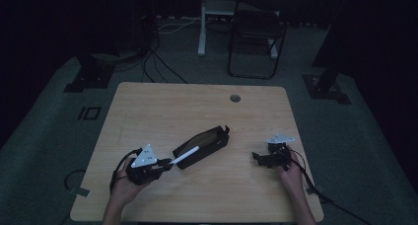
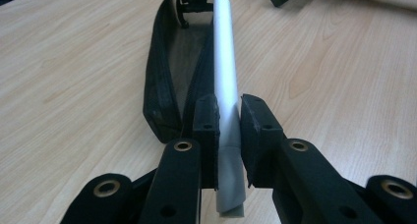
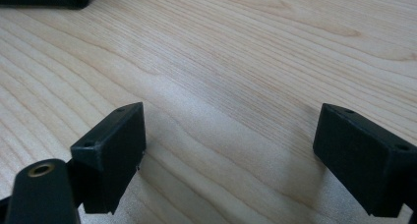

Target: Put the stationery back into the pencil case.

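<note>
Pen first: the slim white cylindrical pen with a grey end is pinched near its grey tail between the black pads of your left gripper, and it runs forward along the open mouth of the long black fabric pencil pouch, its far tip just at the pouch's far end by the zipper hardware. In the high view the pen slants out from your left gripper over the near end of the pouch. Judge it light, stiff and smooth, so it may swivel or slip in the pads; a hold close to the tail gives reach but leaves the long front free to wag, so keep the squeeze steady and guide it in low. The pouch looks soft and limp, with walls that sag and a mouth that may close or slide under a push; a pinch on its rim or zipper end would steady it. Your right gripper rests well to the right of the pouch on the light wooden table, its pads spread wide over bare wood, holding nothing.
</note>
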The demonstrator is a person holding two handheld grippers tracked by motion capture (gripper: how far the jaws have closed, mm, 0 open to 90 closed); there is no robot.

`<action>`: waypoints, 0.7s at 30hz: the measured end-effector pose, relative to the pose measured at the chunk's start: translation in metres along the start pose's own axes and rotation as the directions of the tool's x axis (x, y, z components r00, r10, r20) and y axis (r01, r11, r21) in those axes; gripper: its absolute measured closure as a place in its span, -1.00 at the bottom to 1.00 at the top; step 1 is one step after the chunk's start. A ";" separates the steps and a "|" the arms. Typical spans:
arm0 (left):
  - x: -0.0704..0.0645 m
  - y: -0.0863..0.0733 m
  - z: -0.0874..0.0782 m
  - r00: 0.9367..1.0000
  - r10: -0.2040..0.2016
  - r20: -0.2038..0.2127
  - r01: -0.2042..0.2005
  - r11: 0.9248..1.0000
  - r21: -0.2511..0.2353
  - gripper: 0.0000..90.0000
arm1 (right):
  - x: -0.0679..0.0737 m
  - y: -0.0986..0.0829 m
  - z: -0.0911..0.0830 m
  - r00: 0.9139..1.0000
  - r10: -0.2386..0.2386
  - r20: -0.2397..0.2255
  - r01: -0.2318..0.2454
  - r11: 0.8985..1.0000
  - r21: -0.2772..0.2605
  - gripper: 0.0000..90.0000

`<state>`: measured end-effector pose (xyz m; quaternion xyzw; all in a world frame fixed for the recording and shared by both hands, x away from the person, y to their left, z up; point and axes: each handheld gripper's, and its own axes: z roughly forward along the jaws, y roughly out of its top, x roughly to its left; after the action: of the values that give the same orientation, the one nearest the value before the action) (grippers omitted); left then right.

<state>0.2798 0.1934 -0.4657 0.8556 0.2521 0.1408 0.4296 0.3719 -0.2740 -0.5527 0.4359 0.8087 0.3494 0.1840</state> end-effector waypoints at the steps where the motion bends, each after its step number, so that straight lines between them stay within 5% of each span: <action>1: 0.000 0.001 0.000 1.000 0.000 -0.001 0.000 1.000 -0.002 0.75 | 0.000 0.000 0.000 1.000 0.000 0.000 0.000 1.000 0.000 -0.73; 21: 0.007 0.014 0.002 1.000 0.007 -0.024 -0.007 1.000 -0.007 0.75 | 0.000 0.002 0.002 1.000 0.008 0.008 -0.008 1.000 -0.001 -0.73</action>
<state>0.2905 0.1889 -0.4554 0.8533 0.2536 0.1533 0.4291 0.3744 -0.2726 -0.5528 0.4404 0.8062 0.3486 0.1859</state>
